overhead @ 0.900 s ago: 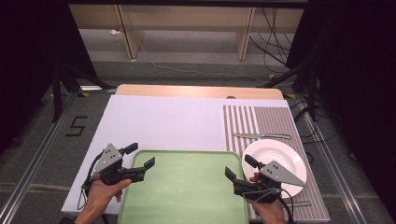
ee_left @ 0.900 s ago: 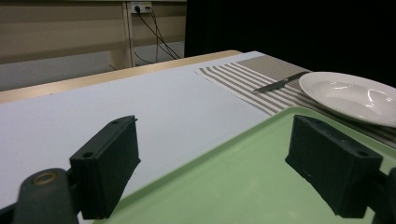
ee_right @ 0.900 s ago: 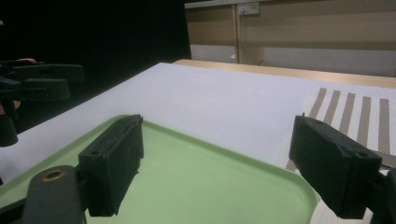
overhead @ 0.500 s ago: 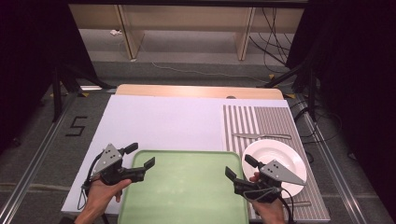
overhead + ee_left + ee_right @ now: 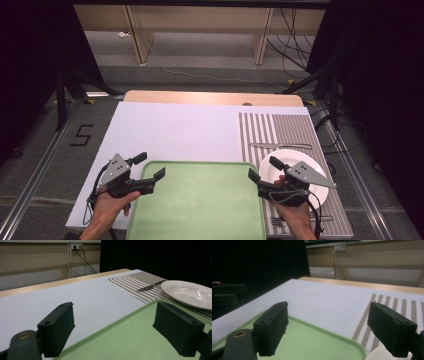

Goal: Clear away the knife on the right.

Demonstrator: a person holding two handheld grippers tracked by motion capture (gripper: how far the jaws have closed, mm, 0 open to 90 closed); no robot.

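Observation:
A pale green tray lies empty at the table's near middle. My left gripper is open at the tray's far left corner, one jaw over the white cover and the other over the tray. My right gripper is open at the far right corner, straddling the rim between the tray and a white plate. Neither gripper holds anything. In the left gripper view, the left gripper looks across the tray toward the plate. The right gripper has its jaws wide apart.
A striped placemat lies at the right under the plate, with a knife beyond the plate and a fork at its near edge. A white cover spans the table's left and middle.

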